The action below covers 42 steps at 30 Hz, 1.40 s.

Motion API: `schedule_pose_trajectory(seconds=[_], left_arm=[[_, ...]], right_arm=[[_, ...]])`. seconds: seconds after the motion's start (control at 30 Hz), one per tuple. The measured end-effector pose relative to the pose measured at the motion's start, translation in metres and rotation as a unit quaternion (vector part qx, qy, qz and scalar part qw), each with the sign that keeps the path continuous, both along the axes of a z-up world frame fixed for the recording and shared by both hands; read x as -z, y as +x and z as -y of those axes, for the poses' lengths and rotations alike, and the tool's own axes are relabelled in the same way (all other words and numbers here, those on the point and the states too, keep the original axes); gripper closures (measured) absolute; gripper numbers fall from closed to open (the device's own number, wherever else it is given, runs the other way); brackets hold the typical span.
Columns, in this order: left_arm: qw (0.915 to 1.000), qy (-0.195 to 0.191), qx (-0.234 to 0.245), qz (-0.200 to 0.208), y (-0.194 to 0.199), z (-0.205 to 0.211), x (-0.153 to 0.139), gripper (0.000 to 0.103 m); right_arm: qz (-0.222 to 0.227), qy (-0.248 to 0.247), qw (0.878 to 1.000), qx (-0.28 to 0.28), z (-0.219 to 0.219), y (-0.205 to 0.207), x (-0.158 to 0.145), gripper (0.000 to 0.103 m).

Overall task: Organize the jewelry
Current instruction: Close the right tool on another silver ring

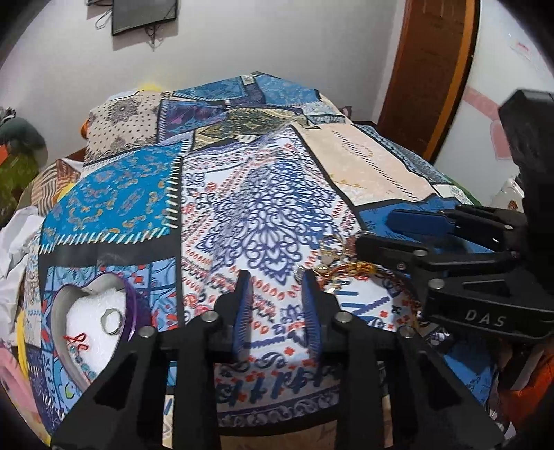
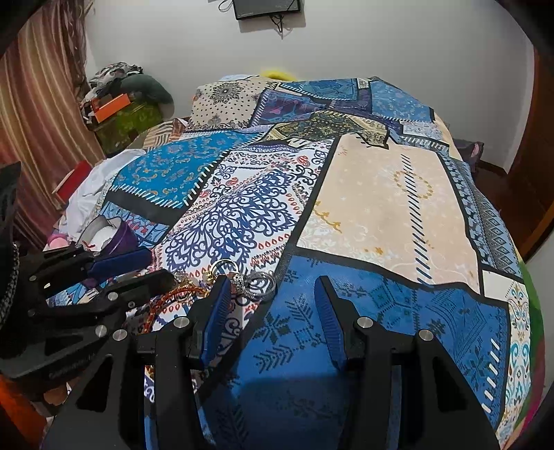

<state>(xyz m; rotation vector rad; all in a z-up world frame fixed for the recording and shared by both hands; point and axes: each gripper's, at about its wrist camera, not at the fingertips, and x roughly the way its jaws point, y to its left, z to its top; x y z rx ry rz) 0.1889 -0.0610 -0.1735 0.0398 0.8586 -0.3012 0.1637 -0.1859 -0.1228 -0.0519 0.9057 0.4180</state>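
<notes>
A small pile of jewelry (image 1: 337, 264) lies on the patterned bedspread: gold and silver rings and a red-gold beaded chain (image 2: 173, 294). Silver rings (image 2: 256, 284) sit at its right side. A heart-shaped box (image 1: 93, 311) with white foam and a purple rim holds a ring (image 1: 112, 320) at the left; it also shows in the right wrist view (image 2: 110, 235). My left gripper (image 1: 277, 277) is open and empty, just left of the pile. My right gripper (image 2: 273, 287) is open and empty, its left finger beside the rings.
The patchwork bedspread (image 2: 381, 207) covers the whole bed. White cloth (image 2: 90, 187) and clutter lie at the left edge. A striped curtain (image 2: 41, 104) hangs at the left, a wooden door frame (image 1: 432, 69) at the right, a dark frame (image 2: 266, 8) on the wall.
</notes>
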Motion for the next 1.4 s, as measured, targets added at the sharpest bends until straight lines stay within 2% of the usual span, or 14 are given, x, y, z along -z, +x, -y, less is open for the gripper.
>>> schedule_pose_trajectory(seconds=[0.17,0.37,0.53,0.6,0.87,1.0,1.23,1.4], left_arm=[[1.0000,-0.002,0.006,0.001,0.006,0.005,0.004,0.077],[0.9998,-0.013,0.013,-0.002,0.012,0.009,0.002,0.077],[0.9996,-0.015,0.022,-0.002,0.014,0.016,0.000,0.077],[0.9996,-0.013,0.024,-0.003,0.016,0.019,0.000,0.077],[0.9988,-0.026,0.041,-0.005,0.022,0.032,0.000,0.078],[0.9983,-0.031,0.050,-0.007,0.025,0.038,0.000,0.094],[0.9976,-0.047,0.050,-0.003,0.022,0.038,-0.005,0.094],[0.9977,-0.052,0.040,0.018,0.011,0.030,-0.023,0.094]], right_arm=[[0.001,0.005,1.000,-0.004,-0.002,0.001,0.001,0.058],[-0.002,0.013,1.000,-0.010,-0.003,0.002,0.003,0.081],[0.002,0.021,1.000,0.000,0.001,0.002,0.001,0.086],[0.001,0.026,1.000,0.001,0.003,0.001,0.000,0.094],[0.003,0.016,1.000,0.016,0.016,0.000,0.001,0.094],[0.004,0.019,0.999,0.025,0.024,-0.001,-0.001,0.095],[0.012,0.021,0.999,0.040,0.033,-0.005,-0.008,0.095],[0.022,0.024,0.998,0.047,0.036,-0.008,-0.018,0.095]])
